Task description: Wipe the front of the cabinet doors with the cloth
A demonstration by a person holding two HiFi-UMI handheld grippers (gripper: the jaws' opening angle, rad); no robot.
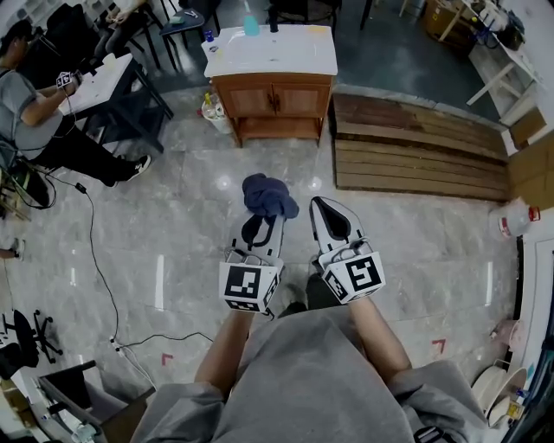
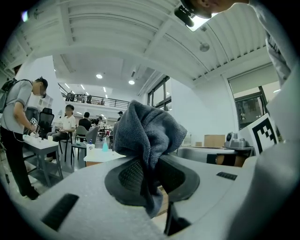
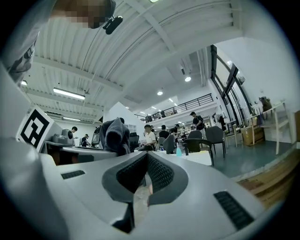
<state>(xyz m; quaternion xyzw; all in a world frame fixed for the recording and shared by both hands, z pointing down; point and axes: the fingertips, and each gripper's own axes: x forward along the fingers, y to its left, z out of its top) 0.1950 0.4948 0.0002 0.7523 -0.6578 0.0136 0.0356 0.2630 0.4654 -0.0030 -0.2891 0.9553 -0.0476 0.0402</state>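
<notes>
A small wooden cabinet [image 1: 273, 97] with a white top and two closed doors stands far ahead on the marble floor, well away from both grippers. Its white top [image 2: 101, 157] shows low in the left gripper view. My left gripper [image 1: 262, 221] is shut on a dark blue cloth [image 1: 268, 195], which bunches up above the jaws [image 2: 147, 133]. Beside it, my right gripper [image 1: 320, 208] is shut with nothing held. In the right gripper view the cloth [image 3: 115, 135] shows at the left, past the shut right gripper [image 3: 146, 173].
A low wooden plank platform [image 1: 415, 147] lies right of the cabinet. Bottles [image 1: 212, 108] stand at the cabinet's left foot, and a blue bottle [image 1: 251, 26] stands on top. A seated person [image 1: 35, 112] and a table [image 1: 104, 82] are at left. A cable [image 1: 95, 260] crosses the floor.
</notes>
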